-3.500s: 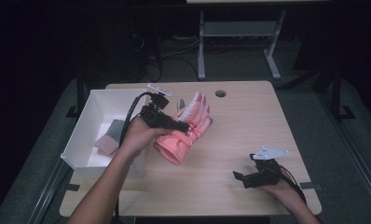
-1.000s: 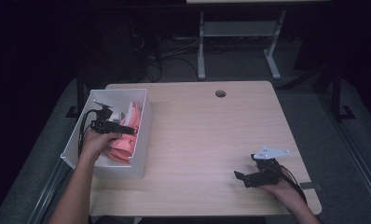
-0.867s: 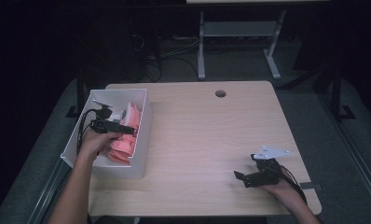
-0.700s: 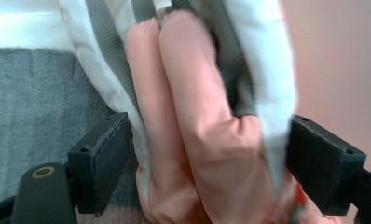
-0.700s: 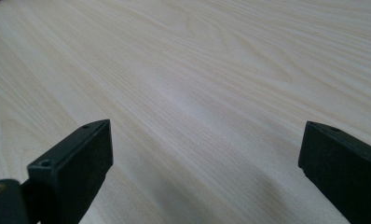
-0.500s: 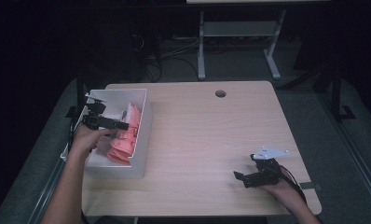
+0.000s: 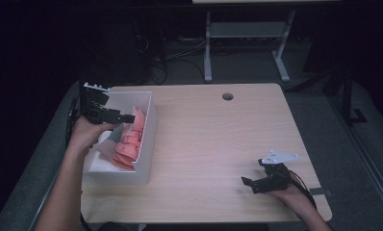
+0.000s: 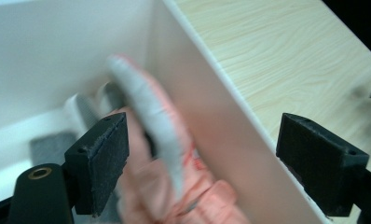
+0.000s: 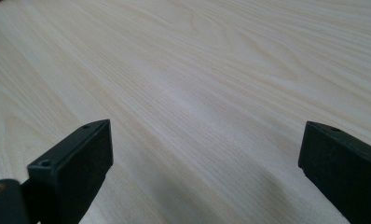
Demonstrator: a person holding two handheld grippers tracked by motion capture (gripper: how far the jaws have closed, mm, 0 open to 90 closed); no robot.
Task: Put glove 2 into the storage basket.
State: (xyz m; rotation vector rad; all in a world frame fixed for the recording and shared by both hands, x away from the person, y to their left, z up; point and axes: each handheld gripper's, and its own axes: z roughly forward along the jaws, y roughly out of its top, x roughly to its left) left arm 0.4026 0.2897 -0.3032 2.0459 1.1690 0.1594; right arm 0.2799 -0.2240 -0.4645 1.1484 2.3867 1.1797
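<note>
Left tongs (image 8: pixel 200 158) gape above pink glove (image 8: pixel 174 186).

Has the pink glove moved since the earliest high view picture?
Yes. The pink glove has gone left, from the tabletop beside the white bin to inside it; the left tongs have just been opening above it.

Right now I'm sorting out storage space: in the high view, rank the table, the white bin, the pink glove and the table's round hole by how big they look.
1. table
2. white bin
3. pink glove
4. round hole
</note>
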